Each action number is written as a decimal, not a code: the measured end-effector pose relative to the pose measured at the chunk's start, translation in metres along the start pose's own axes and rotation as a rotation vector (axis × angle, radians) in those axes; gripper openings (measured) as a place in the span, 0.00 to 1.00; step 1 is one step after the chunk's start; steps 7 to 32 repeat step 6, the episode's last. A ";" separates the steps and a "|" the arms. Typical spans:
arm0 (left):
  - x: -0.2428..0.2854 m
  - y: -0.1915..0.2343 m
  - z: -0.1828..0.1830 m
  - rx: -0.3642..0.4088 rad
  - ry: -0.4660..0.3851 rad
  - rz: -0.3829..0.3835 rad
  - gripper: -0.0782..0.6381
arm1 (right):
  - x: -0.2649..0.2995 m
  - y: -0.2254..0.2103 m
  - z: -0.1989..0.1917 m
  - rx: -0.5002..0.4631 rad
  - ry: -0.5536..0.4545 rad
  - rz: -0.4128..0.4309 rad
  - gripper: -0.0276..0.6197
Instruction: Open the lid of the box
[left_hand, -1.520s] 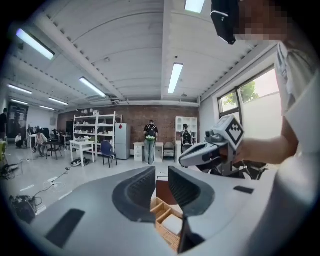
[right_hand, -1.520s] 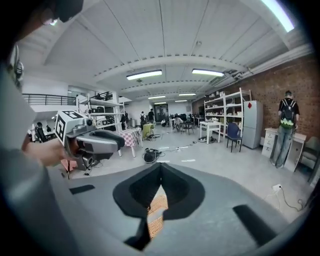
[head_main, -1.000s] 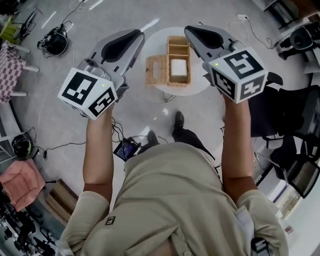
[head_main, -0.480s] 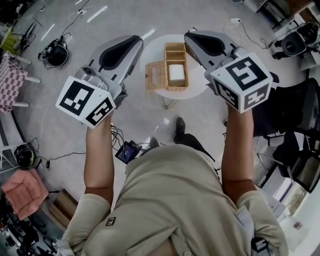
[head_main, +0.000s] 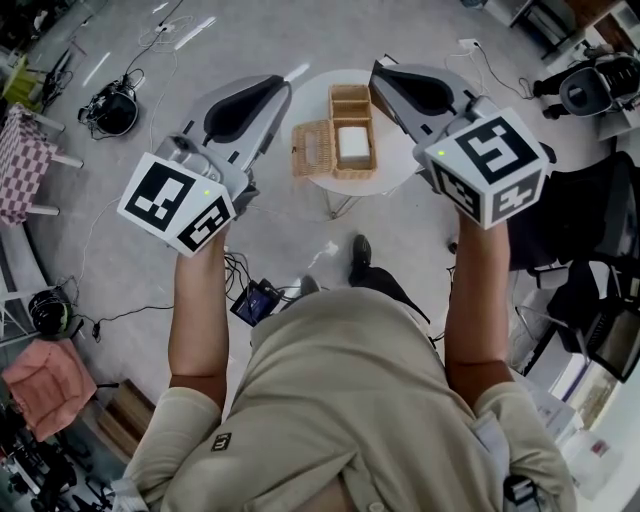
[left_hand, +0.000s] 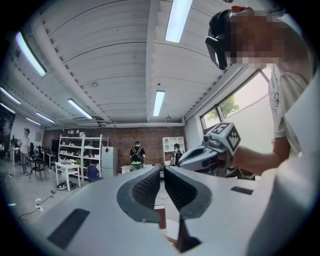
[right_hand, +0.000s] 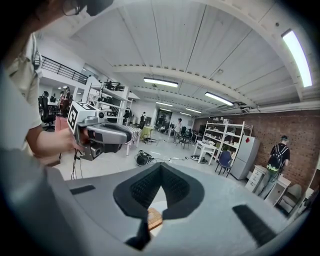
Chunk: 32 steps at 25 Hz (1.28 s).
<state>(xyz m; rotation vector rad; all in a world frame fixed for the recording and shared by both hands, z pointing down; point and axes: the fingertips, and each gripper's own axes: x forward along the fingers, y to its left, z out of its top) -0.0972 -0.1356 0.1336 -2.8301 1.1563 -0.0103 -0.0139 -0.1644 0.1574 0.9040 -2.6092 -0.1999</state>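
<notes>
A wicker box (head_main: 354, 130) stands on a small round white table (head_main: 398, 168) far below, in the head view. Its lid (head_main: 312, 150) lies swung open flat at the box's left side. A white block (head_main: 355, 143) sits in the near compartment. Both grippers are held high above the table, apart from the box. My left gripper (head_main: 277, 82) hangs left of the lid, and its jaws (left_hand: 162, 167) are shut on nothing. My right gripper (head_main: 376, 67) hangs right of the box with empty jaws (right_hand: 161, 166) shut. A bit of wicker (right_hand: 152, 218) shows below them.
Cables and a black headset (head_main: 110, 85) lie on the floor at the left. A small screen device (head_main: 255, 298) lies near the person's shoe (head_main: 357, 250). Black office chairs (head_main: 560, 220) stand at the right, and a pink cloth (head_main: 40, 365) is at the lower left.
Both grippers have stayed raised and shut. They drifted slightly, and the table with the box sits a little higher in the head view than a second ago.
</notes>
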 end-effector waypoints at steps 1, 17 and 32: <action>-0.003 0.000 0.000 0.000 0.001 -0.001 0.15 | 0.001 0.002 0.001 -0.001 0.001 0.000 0.03; -0.011 -0.001 -0.003 -0.004 0.005 -0.005 0.15 | 0.001 0.012 0.002 -0.002 0.009 0.002 0.03; -0.011 -0.001 -0.003 -0.004 0.005 -0.005 0.15 | 0.001 0.012 0.002 -0.002 0.009 0.002 0.03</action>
